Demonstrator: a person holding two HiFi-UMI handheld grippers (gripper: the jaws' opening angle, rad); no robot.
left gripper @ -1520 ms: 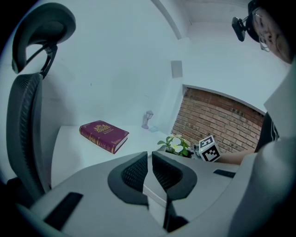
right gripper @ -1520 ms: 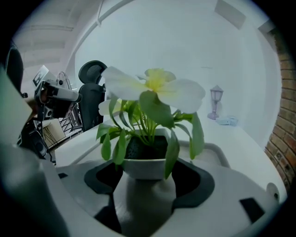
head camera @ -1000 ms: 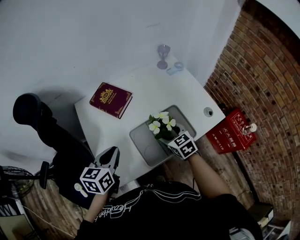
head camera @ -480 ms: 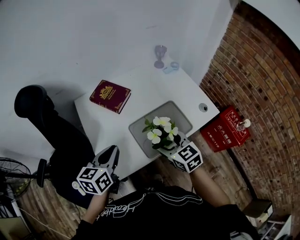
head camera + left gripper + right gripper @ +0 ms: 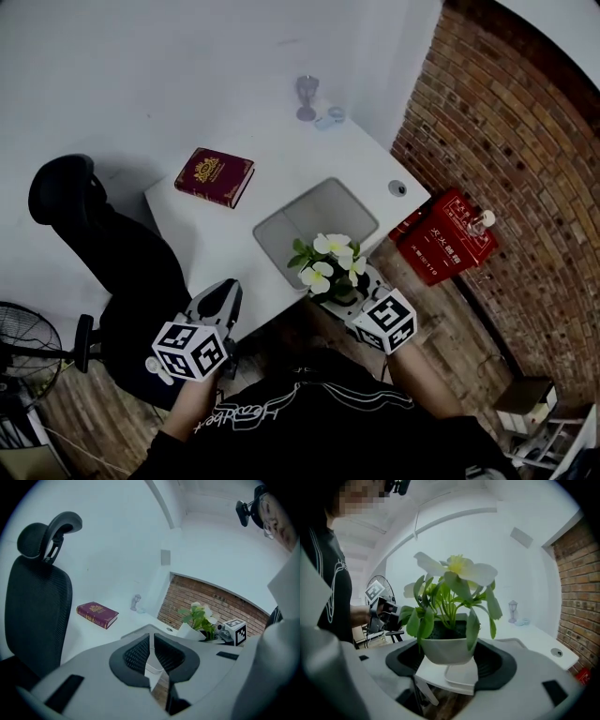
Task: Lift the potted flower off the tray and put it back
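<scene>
clamping the potted flower [image 5: 328,262] off the tray [image 5: 319,211] with the right gripper [image 5: 341,292], book [image 5: 214,176] and goblet [image 5: 306,97] beyond; left gripper [image 5: 225,292] closed.

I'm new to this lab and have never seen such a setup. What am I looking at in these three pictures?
There is no robot here. A person holds a two-jaw gripper in each hand, and the cubes with square markers are part of the grippers. One picture comes from a camera on the person's head, looking steeply down. The other two come from cameras riding on each gripper, looking along its jaws.

On the white table lie a grey tray, a dark red book and, at the far edge, a small stemmed glass.

The right gripper is clamped on the pot of the potted flower, held clear of the tray near the table's near edge. The left gripper is closed on nothing, near the black office chair.
</scene>
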